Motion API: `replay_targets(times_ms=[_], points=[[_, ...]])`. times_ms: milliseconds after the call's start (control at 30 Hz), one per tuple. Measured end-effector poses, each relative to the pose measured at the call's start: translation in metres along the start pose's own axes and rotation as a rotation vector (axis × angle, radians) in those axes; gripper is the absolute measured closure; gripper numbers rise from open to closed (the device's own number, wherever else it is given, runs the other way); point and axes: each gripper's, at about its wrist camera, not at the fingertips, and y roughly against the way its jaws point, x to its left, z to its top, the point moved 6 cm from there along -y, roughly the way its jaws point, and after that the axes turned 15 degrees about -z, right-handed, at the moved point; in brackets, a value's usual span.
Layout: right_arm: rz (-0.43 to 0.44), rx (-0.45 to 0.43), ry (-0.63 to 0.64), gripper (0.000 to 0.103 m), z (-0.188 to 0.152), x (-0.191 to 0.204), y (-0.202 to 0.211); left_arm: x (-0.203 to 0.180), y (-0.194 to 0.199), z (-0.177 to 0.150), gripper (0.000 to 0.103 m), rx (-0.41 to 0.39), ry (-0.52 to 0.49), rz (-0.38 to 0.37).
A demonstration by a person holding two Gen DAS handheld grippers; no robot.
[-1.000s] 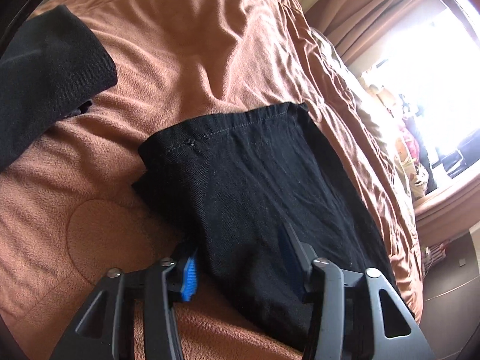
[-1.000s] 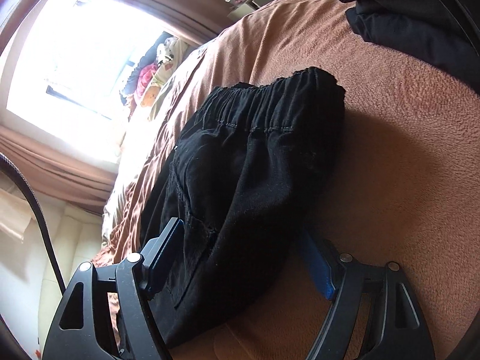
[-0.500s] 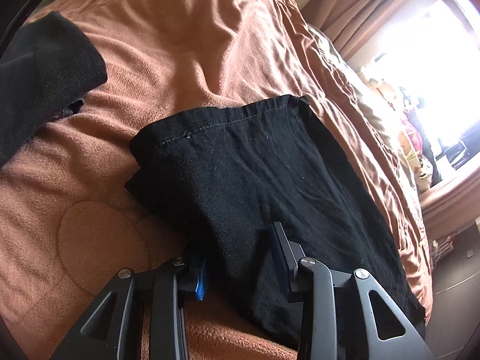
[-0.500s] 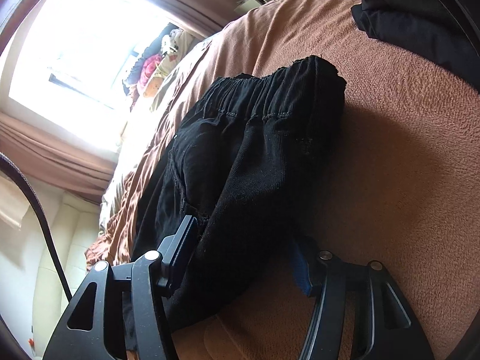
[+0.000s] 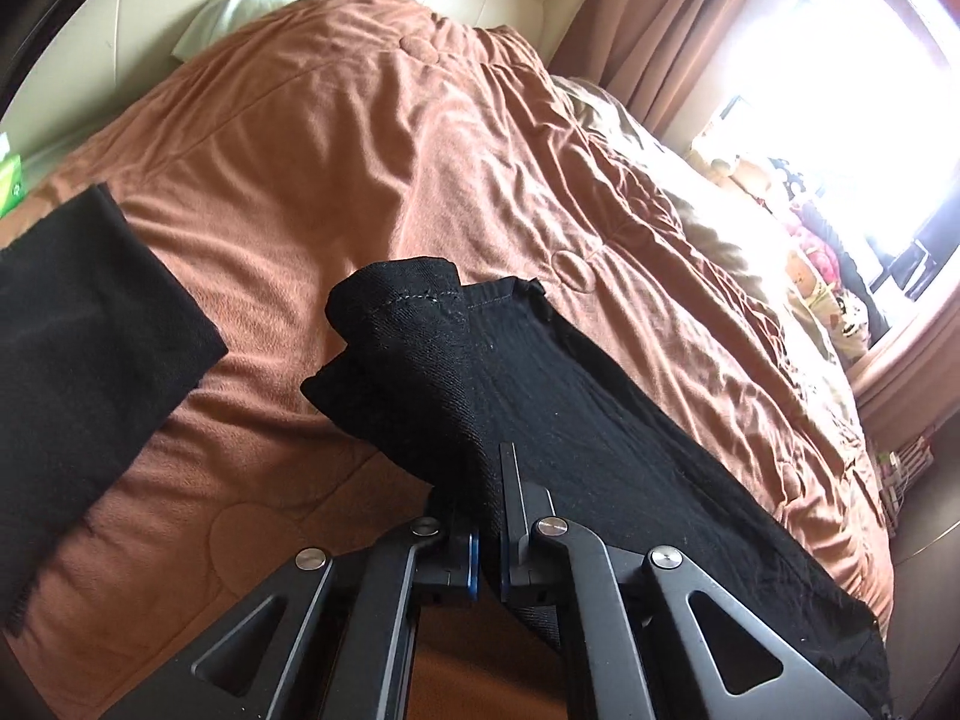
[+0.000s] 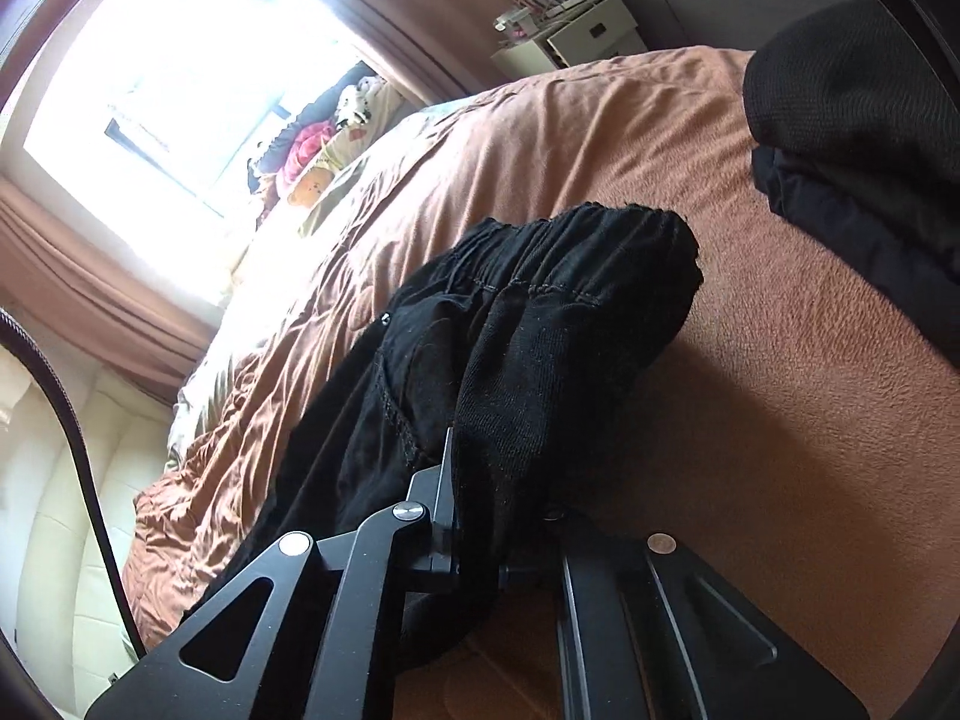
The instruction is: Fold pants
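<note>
Left wrist view: left tool (image 5: 487,531) angled low over the bed (image 5: 336,138), clenched on the hem end of the black pants (image 5: 540,420); right tool (image 6: 480,531) grasping the waistband end, pants (image 6: 540,360) lifted off the brown blanket; no readable writing

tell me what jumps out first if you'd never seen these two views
The black pants stretch across the middle of the brown bedspread, pinched in the shut jaws of both the left gripper and right gripper. The bright window glares beyond the bed, and another dark garment lies beside the pants.
</note>
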Motion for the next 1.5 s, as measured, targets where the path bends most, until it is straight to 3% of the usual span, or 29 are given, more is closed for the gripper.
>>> replay_targets(times_ms=[233, 500, 1200, 1500], points=[[0.029, -0.018, 0.002, 0.099, -0.006, -0.01, 0.037, -0.016, 0.039, 0.003, 0.099, -0.019, -0.011, -0.024], [0.054, -0.007, -0.018, 0.099, -0.02, -0.046, 0.076, -0.007, 0.095, -0.005, 0.099, -0.048, -0.007, -0.022], [0.092, 0.001, -0.046, 0.099, -0.054, -0.12, 0.168, 0.056, 0.2, -0.101, 0.099, -0.018, 0.062, -0.018], [0.073, 0.007, -0.025, 0.099, -0.059, -0.14, 0.178, 0.083, 0.211, -0.136, 0.098, 0.007, 0.096, -0.011]])
